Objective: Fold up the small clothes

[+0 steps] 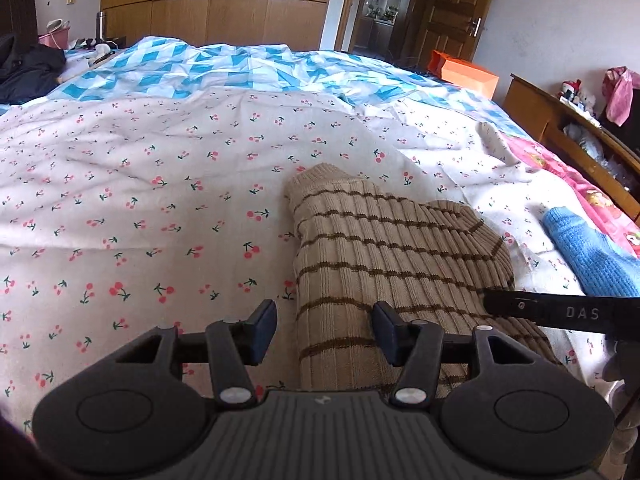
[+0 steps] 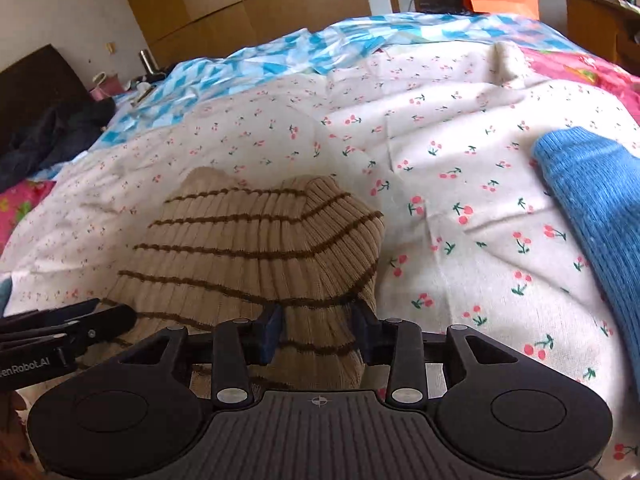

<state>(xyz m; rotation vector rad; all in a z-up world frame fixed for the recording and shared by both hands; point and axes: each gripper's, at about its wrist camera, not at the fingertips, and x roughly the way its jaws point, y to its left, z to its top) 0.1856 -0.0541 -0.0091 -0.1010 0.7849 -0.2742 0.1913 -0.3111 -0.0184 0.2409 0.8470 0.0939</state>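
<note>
A beige ribbed knit garment with brown stripes (image 1: pixel 384 248) lies bunched on the cherry-print sheet (image 1: pixel 140 184); it also shows in the right wrist view (image 2: pixel 256 240). My left gripper (image 1: pixel 324 330) is open at the garment's near left edge, with the edge between the jaws. My right gripper (image 2: pixel 318 330) is open with a raised fold of the garment between its pads; whether the pads touch the fabric is unclear. The right gripper's finger (image 1: pixel 560 312) shows at the right in the left wrist view. The left gripper (image 2: pixel 80 326) shows at the left in the right wrist view.
A blue knit garment (image 2: pixel 592 200) lies to the right on the sheet (image 2: pixel 440 140). A blue-and-white patterned cover (image 1: pixel 224 68) lies beyond. An orange box (image 1: pixel 464 70), a wooden shelf (image 1: pixel 560 120), dark clothing (image 1: pixel 28 68) and wardrobes (image 1: pixel 216 0) ring the bed.
</note>
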